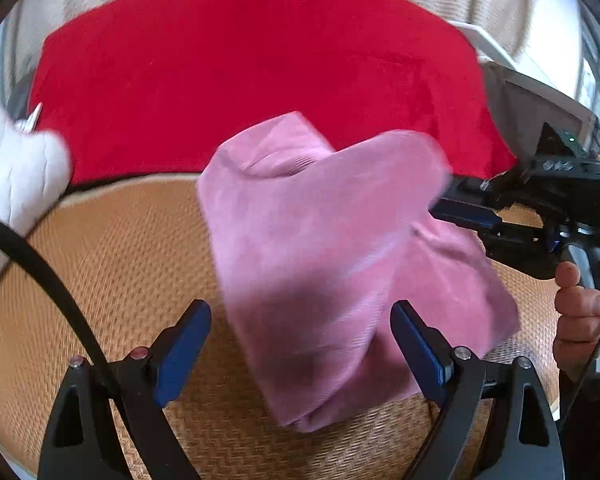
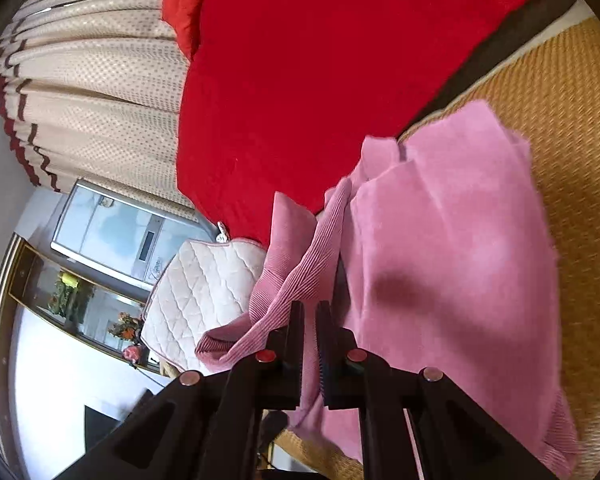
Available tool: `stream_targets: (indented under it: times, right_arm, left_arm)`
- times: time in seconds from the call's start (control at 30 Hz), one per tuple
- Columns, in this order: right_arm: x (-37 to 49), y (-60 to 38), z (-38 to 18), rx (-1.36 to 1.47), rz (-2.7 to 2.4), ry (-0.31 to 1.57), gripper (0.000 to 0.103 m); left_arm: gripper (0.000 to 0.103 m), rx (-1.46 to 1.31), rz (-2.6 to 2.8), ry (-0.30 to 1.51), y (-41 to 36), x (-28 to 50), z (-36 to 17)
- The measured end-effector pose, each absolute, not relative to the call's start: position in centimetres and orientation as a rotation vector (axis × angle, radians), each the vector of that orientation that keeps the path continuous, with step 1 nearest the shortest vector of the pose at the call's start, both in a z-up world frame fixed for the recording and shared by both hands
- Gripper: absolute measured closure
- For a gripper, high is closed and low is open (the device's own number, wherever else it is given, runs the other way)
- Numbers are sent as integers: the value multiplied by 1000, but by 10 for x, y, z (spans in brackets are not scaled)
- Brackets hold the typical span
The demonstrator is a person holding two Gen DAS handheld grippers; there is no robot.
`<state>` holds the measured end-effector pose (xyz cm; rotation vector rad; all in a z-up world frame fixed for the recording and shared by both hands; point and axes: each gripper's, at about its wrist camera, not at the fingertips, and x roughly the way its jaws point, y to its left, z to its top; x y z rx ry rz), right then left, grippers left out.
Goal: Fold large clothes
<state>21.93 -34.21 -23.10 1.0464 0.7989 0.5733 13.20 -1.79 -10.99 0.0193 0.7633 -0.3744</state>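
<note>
The soft pink sweater (image 1: pixel 340 264) lies folded on the bumpy woven mat (image 1: pixel 112 272) — left gripper (image 1: pixel 300 356) wide apart, right gripper (image 2: pixel 309 344) pinching pink cloth.

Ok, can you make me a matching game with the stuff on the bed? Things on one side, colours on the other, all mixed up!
Things:
1. folded garment
2. blanket
3. woven mat
4. quilted cushion

Colours:
A. tan
B. white
C. pink
D. red

Pairs: 1-C, 2-D, 3-A, 4-B
</note>
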Motion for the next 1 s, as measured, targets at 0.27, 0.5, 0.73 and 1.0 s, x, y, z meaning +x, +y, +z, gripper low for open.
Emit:
stream_targets:
  times: [0.27, 0.5, 0.73, 1.0]
  right_arm:
    - [255, -307, -204, 931, 546, 819, 8]
    - [317, -220, -187, 620, 475, 1062, 8]
    - [309, -177, -190, 308, 394, 1097, 76]
    - [271, -180, -148, 262, 392, 944, 81]
  left_arm:
    - [12, -48, -453, 813, -1, 132, -124]
    - [12, -142, -536, 928, -5, 163, -153]
    - [12, -336, -526, 974, 43, 180, -153]
    - [13, -523, -427, 986, 77, 223, -167]
